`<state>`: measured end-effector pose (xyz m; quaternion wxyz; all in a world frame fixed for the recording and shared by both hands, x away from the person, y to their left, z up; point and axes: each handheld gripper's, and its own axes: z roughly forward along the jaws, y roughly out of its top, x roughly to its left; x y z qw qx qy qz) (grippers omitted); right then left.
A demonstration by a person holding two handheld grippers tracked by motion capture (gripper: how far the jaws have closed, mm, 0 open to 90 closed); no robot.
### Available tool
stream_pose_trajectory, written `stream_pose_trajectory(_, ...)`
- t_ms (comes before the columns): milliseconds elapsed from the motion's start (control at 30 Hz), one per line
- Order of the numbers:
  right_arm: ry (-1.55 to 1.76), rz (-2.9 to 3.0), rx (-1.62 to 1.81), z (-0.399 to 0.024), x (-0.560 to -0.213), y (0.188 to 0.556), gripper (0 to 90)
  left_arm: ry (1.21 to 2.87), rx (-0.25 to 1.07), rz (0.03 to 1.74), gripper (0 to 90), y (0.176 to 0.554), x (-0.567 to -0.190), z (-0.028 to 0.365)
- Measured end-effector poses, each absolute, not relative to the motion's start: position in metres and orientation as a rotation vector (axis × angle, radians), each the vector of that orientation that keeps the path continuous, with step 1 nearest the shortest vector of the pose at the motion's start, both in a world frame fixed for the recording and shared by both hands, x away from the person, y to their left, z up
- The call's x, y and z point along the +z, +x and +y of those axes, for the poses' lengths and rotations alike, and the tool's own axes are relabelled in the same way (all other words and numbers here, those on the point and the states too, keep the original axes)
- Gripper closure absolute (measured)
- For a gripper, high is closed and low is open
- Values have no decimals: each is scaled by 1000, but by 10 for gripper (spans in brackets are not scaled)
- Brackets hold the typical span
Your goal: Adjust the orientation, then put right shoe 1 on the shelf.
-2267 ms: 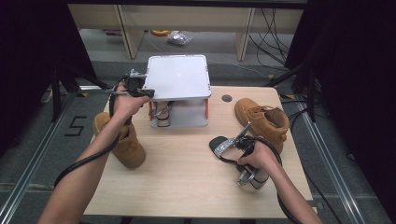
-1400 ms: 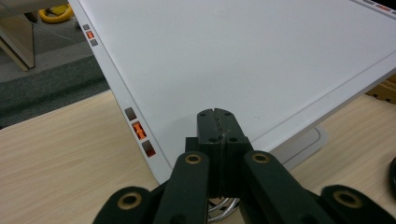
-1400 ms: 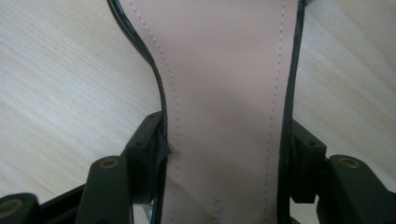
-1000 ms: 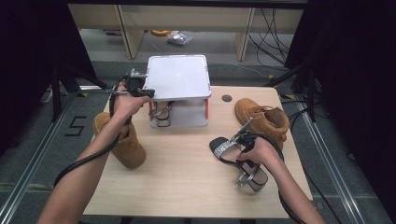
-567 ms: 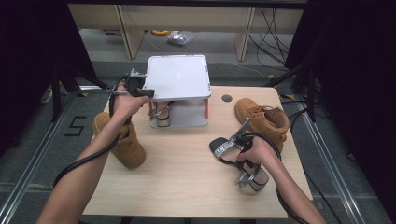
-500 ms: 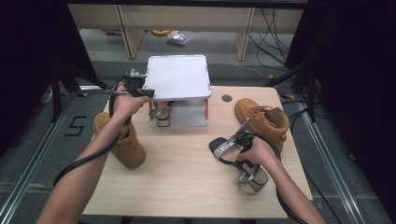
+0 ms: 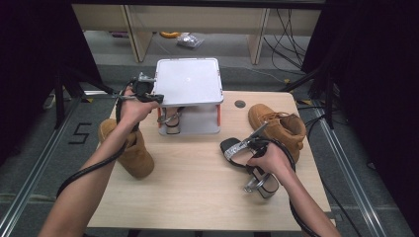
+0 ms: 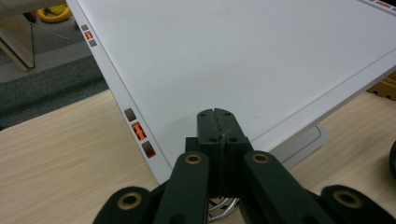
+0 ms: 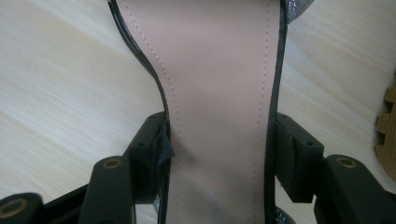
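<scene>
Pink-lined sandal [image 9: 219, 93] is sitting pinched across its narrow waist by the right tool [image 9: 219, 154], risking twisting free; left tool [image 8: 217, 135] is hovering fully closed, empty.

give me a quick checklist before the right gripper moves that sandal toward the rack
1. Right gripper around the heeled sandal: ok, jaws sit on both sides of the insole's narrow waist.
2. Grip firm enough to lift: cannot tell, contact looks snug but the force is unseen.
3. Left gripper shut: ok, jaws closed with nothing between them, at the edge of the white rack.
4. Lower shelf space: not ok for the left half, the other sandal sits there; the right half looks free.
5. Path across the table: ok, bare wood between sandal and rack.
6. Tan boots off the path: ok.
</scene>
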<state>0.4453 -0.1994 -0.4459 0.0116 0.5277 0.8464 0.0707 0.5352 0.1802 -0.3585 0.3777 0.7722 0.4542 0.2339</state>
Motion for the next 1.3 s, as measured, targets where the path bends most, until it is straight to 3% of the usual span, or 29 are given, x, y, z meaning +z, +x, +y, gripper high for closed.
stream_pose_trajectory(1300,1864,2442,479,-115,-428,474,439,1946,582,1174,898,537,-359,179)
